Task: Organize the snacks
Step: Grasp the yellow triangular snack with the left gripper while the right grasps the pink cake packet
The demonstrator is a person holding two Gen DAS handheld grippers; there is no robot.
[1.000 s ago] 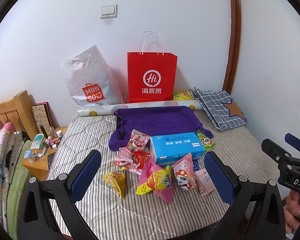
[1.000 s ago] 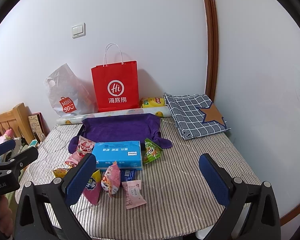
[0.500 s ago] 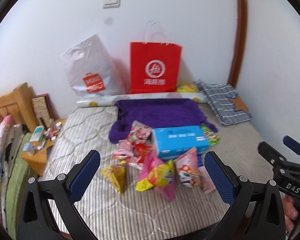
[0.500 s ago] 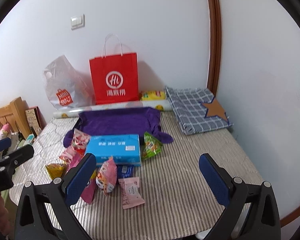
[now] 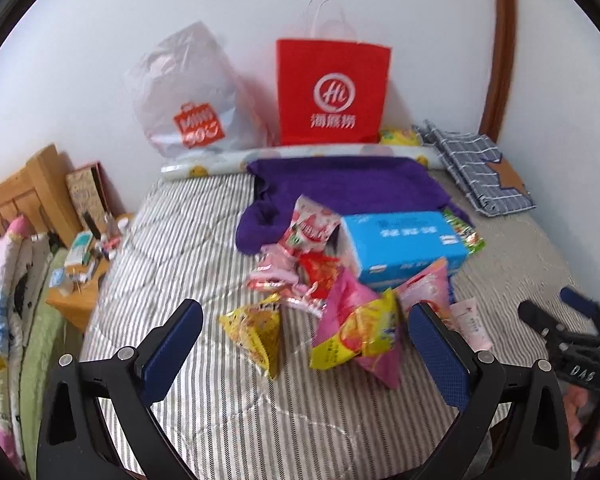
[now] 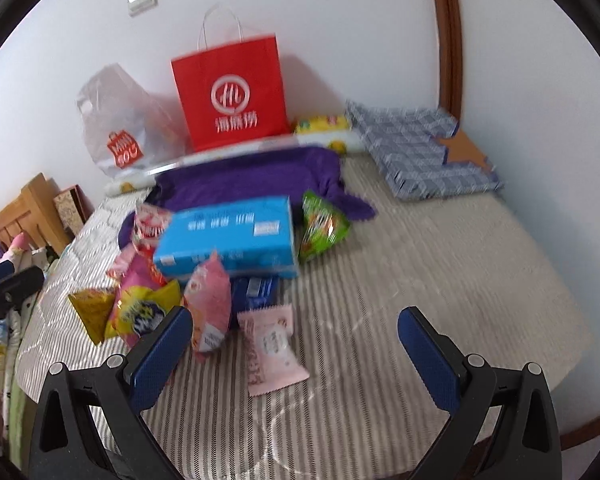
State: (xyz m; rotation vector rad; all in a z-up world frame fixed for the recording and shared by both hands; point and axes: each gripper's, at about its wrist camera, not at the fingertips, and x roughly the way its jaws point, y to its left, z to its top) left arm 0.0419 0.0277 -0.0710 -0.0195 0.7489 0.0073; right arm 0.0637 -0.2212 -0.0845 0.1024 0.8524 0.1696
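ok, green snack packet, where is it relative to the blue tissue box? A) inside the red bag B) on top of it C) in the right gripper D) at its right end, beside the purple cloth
D: the green snack packet lies on the mattress at the right end of the blue tissue box, next to the purple cloth.

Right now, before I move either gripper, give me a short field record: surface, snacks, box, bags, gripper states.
surface: striped mattress
snacks: loose packets clustered around the box, among them a yellow triangular packet, green packet, pale pink sachet
box: blue tissue box, lying flat in front of the purple cloth
bags: red paper bag and white plastic bag, against the wall
left gripper: open, holding nothing
right gripper: open, holding nothing
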